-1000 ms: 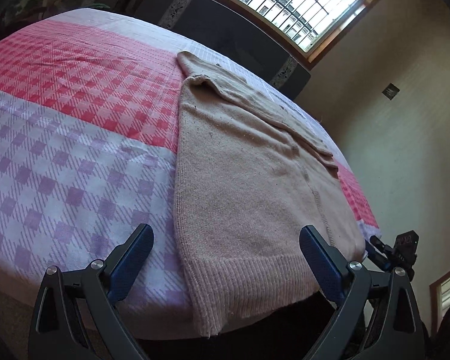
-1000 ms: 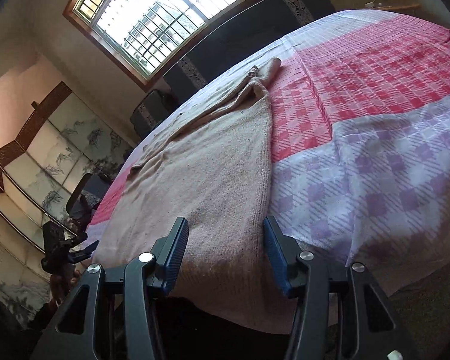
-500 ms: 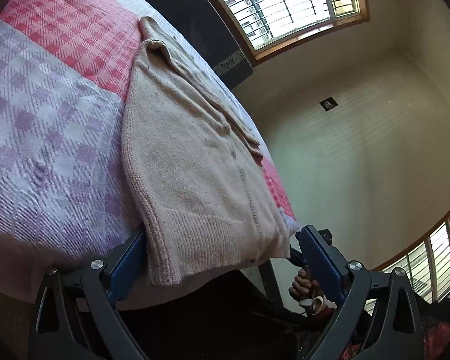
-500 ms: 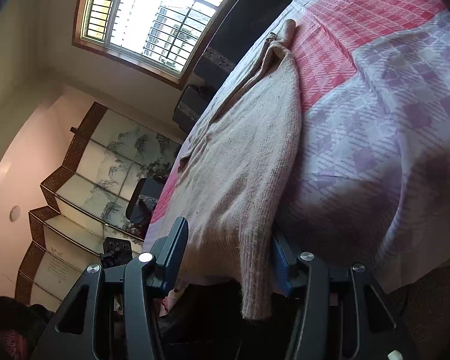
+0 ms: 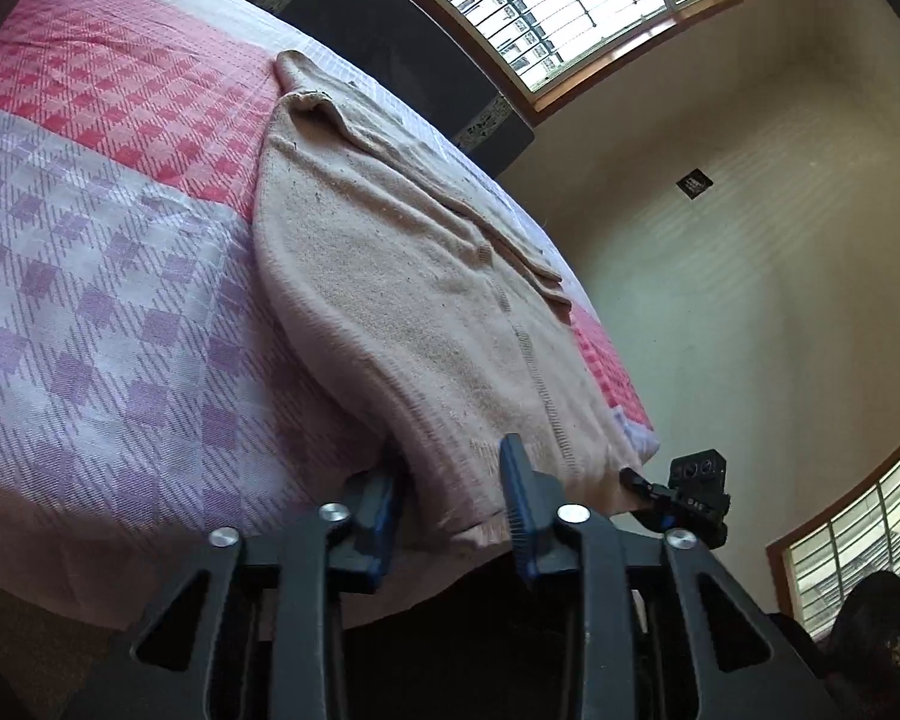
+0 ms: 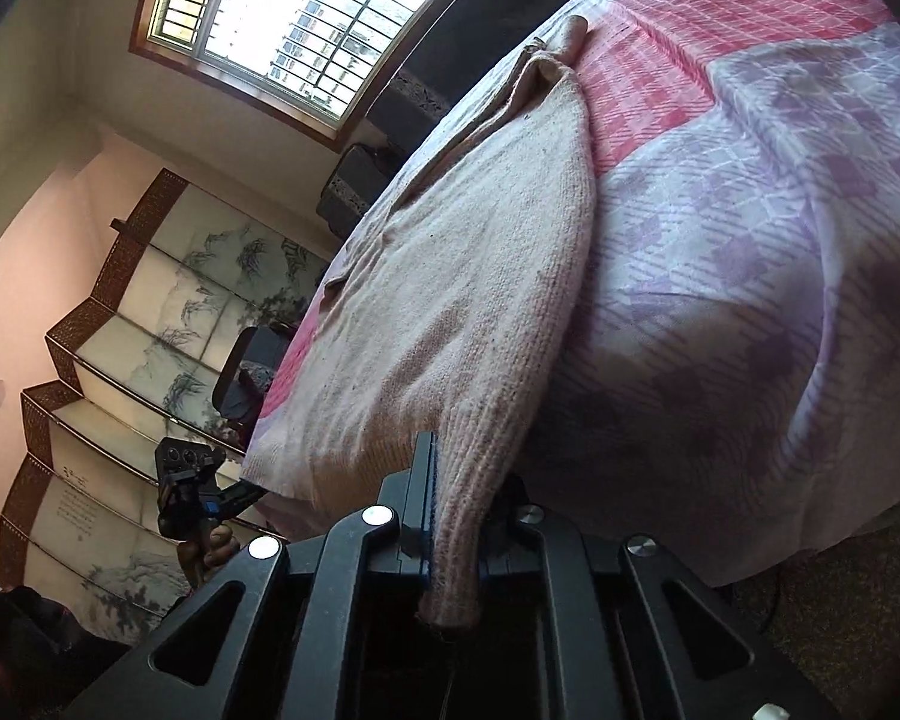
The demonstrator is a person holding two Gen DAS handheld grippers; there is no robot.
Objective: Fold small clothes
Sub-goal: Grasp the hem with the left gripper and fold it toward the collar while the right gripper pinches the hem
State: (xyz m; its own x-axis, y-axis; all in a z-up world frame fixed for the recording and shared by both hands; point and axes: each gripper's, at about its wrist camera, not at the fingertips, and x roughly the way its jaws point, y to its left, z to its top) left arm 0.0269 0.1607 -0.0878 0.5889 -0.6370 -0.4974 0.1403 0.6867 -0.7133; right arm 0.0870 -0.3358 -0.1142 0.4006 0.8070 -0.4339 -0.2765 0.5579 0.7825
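A beige knit sweater (image 5: pixel 426 276) lies on a bed, its ribbed hem hanging over the near edge. My left gripper (image 5: pixel 450 504) has closed its blue pads on the left corner of the hem. In the right wrist view the sweater (image 6: pixel 462 276) runs away toward the window. My right gripper (image 6: pixel 459 516) is shut tight on the hem's right corner, and a fold of ribbed knit hangs down between the pads. The other gripper (image 6: pixel 189 489), held in a hand, shows at the left of that view, and its counterpart (image 5: pixel 690 498) at the right of the left wrist view.
The bed (image 5: pixel 102 312) has a pink and lilac checked cover. A dark headboard (image 5: pixel 402 48) and a barred window (image 5: pixel 570 0) are beyond it. A painted folding screen (image 6: pixel 150 324) stands to the left. A second window (image 5: pixel 858 540) is at lower right.
Both grippers came in on the hanging hem and closed on it: the left from wide open, the right from half open to tight. The hem is bunched up at each grip.
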